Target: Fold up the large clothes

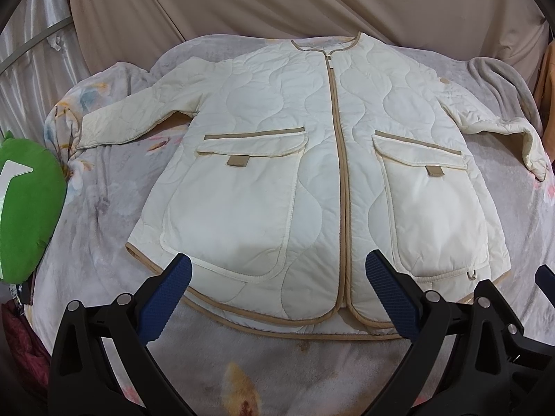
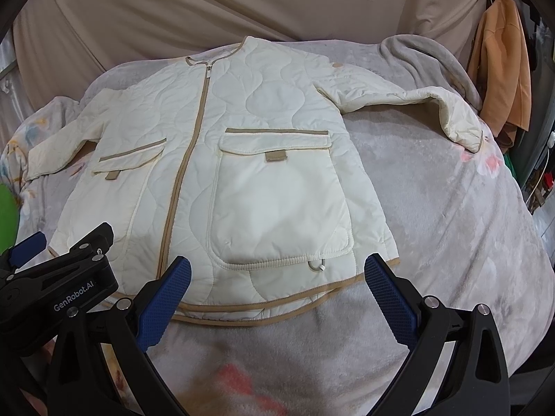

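Left gripper [image 1: 277,294]: spread wide, holding nothing; hovered at the near hem, left of the zip, blue pads [image 1: 166,298] apart from the cloth.

Right gripper [image 2: 277,294]: likewise spread wide and empty; poised over the near right hem corner, just beyond the pocket's lower edge.

Pairing: side by side at the near edge of the bed; left gripper's body seen at the lower left of the right wrist view.

Jacket [image 1: 312,159]: cream, quilted, tan-trimmed; lay flat, front up, zipped, on the bed [image 2: 451,242], directly ahead of both grippers.

Long axis: ran near to far along the zip [image 1: 338,173], hem nearest, collar farthest.

Sleeves: left sleeve [image 1: 131,121] stretched out leftward, right sleeve [image 2: 416,104] rightward, its cuff bent toward the near side; both far from the grippers.

Nearer side: left gripper closer to the left pocket [image 1: 236,201], right gripper closer to the right pocket [image 2: 277,201].

Judged stage: nothing folded yet; hem or side edges looked the likeliest first grasp.

Surroundings: green cushion [image 1: 27,208] at far left, orange garment [image 2: 503,69] hanging at far right.
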`<action>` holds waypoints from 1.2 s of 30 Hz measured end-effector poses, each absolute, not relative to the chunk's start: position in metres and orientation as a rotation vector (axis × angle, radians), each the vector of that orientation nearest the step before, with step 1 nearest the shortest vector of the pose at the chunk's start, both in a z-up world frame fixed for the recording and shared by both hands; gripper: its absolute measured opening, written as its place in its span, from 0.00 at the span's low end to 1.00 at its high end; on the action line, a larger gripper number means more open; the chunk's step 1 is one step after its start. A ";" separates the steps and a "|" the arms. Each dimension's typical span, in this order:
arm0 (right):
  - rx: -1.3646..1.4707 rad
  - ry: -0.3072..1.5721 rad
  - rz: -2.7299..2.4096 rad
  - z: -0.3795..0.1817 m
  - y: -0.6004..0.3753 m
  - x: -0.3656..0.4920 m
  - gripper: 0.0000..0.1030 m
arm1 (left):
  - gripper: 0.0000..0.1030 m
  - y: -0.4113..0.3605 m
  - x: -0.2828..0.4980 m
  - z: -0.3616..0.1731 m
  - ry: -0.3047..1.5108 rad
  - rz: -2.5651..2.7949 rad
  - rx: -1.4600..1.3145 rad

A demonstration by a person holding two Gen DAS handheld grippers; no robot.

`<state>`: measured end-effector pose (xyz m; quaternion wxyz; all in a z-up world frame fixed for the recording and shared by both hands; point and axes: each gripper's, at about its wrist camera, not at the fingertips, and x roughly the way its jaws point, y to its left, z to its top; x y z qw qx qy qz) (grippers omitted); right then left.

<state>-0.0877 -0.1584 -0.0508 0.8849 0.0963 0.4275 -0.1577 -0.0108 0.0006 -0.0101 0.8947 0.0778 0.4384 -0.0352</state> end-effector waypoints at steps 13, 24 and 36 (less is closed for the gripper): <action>0.205 0.892 -0.325 -0.052 -0.159 -0.088 0.95 | 0.95 0.003 -0.010 -0.010 0.910 -0.072 0.163; 0.278 0.845 -0.301 -0.054 -0.209 -0.086 0.95 | 0.95 0.025 0.015 -0.012 0.951 -0.071 0.076; 0.803 0.566 -0.535 -0.064 -0.475 -0.081 0.95 | 0.95 0.060 0.073 -0.013 0.915 0.062 -0.075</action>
